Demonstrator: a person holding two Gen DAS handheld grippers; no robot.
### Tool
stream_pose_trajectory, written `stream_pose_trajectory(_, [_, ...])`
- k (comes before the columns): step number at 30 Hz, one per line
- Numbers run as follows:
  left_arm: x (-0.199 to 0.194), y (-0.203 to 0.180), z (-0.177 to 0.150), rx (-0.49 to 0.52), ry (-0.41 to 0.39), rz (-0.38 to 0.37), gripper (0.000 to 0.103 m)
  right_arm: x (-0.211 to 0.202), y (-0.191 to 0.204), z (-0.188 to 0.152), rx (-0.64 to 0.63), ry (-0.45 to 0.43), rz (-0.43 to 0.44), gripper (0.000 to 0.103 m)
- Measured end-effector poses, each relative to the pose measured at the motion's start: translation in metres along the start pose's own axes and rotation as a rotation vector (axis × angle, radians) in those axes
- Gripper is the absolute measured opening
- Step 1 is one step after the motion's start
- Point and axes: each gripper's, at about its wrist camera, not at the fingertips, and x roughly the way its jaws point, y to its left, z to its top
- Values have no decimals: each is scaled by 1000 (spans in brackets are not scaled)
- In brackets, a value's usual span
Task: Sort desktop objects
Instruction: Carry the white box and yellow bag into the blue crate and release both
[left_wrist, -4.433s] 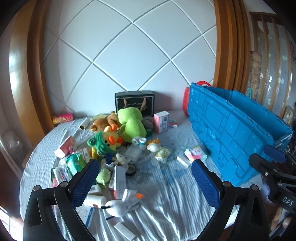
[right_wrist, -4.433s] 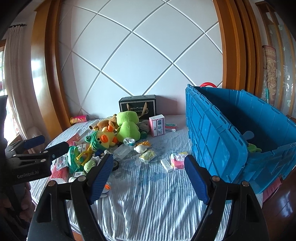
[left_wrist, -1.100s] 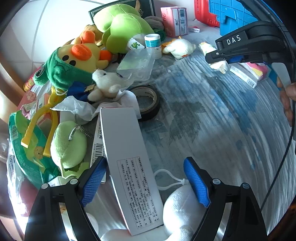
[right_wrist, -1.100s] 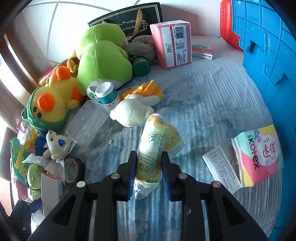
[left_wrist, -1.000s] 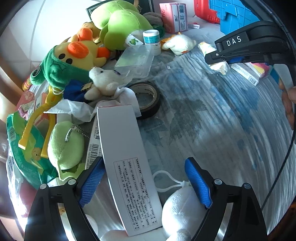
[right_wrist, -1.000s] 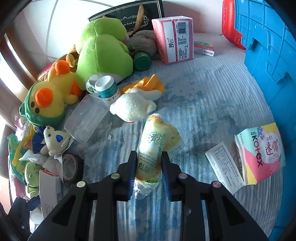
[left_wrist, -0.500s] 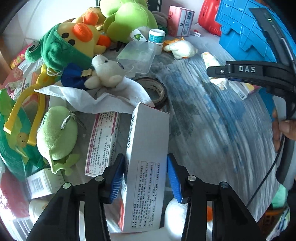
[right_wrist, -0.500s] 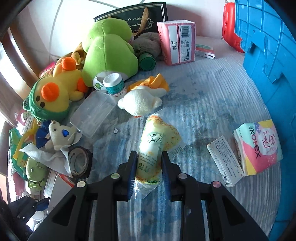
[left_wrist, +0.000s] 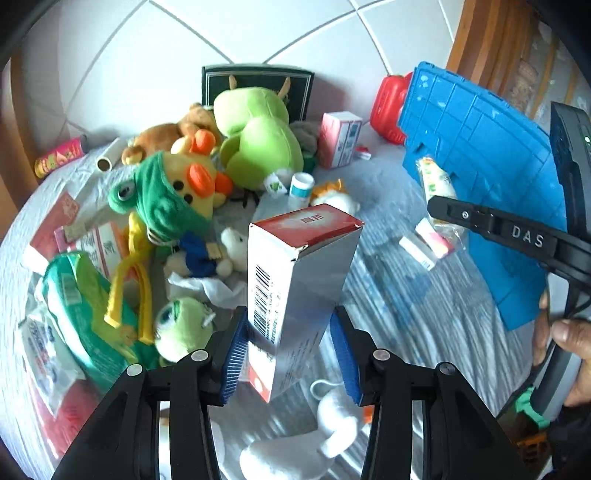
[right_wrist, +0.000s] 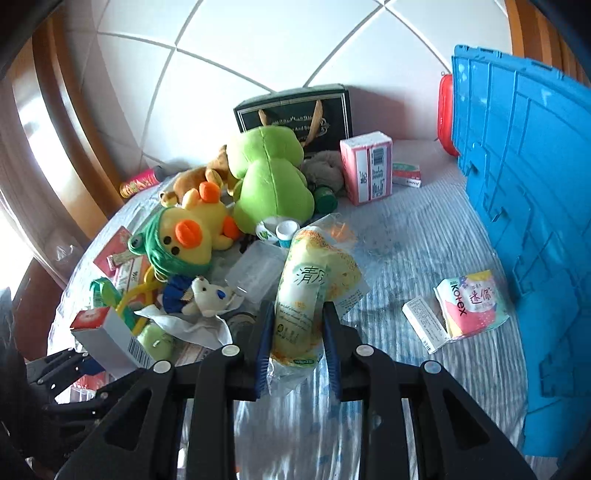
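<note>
My left gripper is shut on a silver carton with a red top and holds it tilted above the cluttered table; the carton also shows in the right wrist view. My right gripper is shut on a yellow-green plastic packet, lifted off the cloth; the packet also shows in the left wrist view, in front of the blue crate. The blue crate stands at the right.
Plush toys lie at the left: a green frog, a yellow duck, a small white bear. A pink box, a Kotex pack, a white goose plush, a black gift bag and small cartons lie on the striped cloth.
My left gripper has lifted the carton off the pile and tipped it upright. My right gripper has raised the packet off the cloth.
</note>
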Motion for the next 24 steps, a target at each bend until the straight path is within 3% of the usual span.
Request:
stream_pose_trajectory(6, [-45,-22,32,104,-87,-28,44,-69,11,12,24,-137,-22,25])
stream_pose_trajectory(13, [-95,-93,69,217,-205,-148,44,-163,9,26,7,-306,-89,25])
stream_pose_trajectory(20, [-140,-205,112,326,-357,-216,44,-271,-51,38,30,-480,-147,25])
stream_pose_trajectory(24, [-148,-282,141,347,-389,-256,44,-318,-110,46,38,-521,-214,25])
